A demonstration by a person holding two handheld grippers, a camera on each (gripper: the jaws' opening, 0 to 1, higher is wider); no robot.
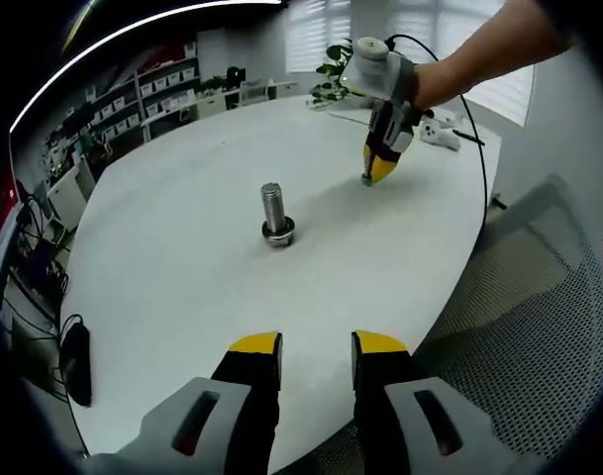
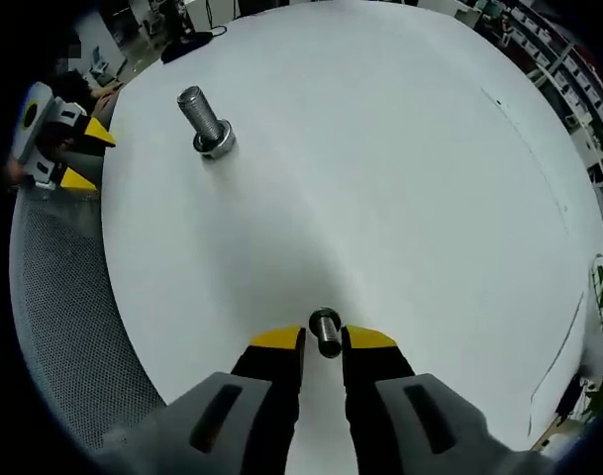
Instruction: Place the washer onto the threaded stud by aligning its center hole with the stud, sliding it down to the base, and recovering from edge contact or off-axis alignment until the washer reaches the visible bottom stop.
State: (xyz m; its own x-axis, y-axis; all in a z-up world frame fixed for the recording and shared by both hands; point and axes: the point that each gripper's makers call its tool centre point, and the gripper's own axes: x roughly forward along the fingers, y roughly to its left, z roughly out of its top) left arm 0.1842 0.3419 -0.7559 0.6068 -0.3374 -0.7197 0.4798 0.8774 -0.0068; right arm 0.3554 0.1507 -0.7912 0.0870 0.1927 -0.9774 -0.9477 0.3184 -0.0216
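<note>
Right tongs (image 2: 324, 339) pinch the washer (image 2: 326, 332) at the counter (image 2: 400, 178); upright stud (image 2: 204, 121) well off forward-left. Left tongs (image 1: 316, 344) open, empty.

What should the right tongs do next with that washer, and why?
Probably lift it clear and carry it toward the threaded stud. The right tongs look closed on the washer at the white table, well apart from the upright stud, so its hole is nowhere near the axis yet.
</note>
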